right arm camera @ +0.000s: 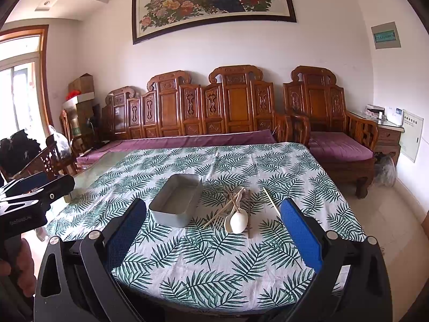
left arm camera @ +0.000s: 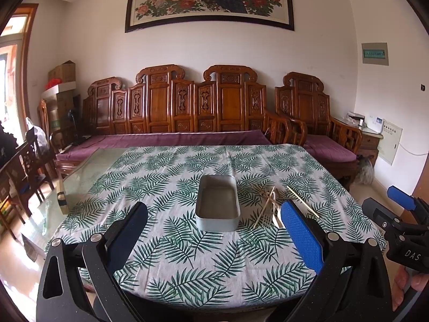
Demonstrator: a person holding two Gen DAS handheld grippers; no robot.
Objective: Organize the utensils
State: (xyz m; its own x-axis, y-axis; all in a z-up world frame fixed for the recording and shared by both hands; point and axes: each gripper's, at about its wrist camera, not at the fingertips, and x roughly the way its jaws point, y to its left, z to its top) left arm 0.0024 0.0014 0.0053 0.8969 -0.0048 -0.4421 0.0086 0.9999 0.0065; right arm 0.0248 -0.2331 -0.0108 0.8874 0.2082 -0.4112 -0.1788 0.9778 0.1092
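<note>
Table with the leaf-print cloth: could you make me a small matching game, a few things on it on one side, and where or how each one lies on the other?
Things:
1. grey rectangular metal tray
2. white plastic spoon
3. single pale wooden chopstick
4. pale fork

States:
A. lies alone, right of the pile
B. empty, left of the pile
C. bowl facing the camera, front of the pile
D. tines near the tray's front corner

Pairs: 1-B, 2-C, 3-A, 4-D

At your twelve o'clock a carved wooden sofa (right arm camera: 214, 107) with purple cushions (right arm camera: 187, 141) lines the wall, a framed peacock painting (right arm camera: 211, 2) above it. Cardboard boxes (left arm camera: 63, 73) stack at ten o'clock.
</note>
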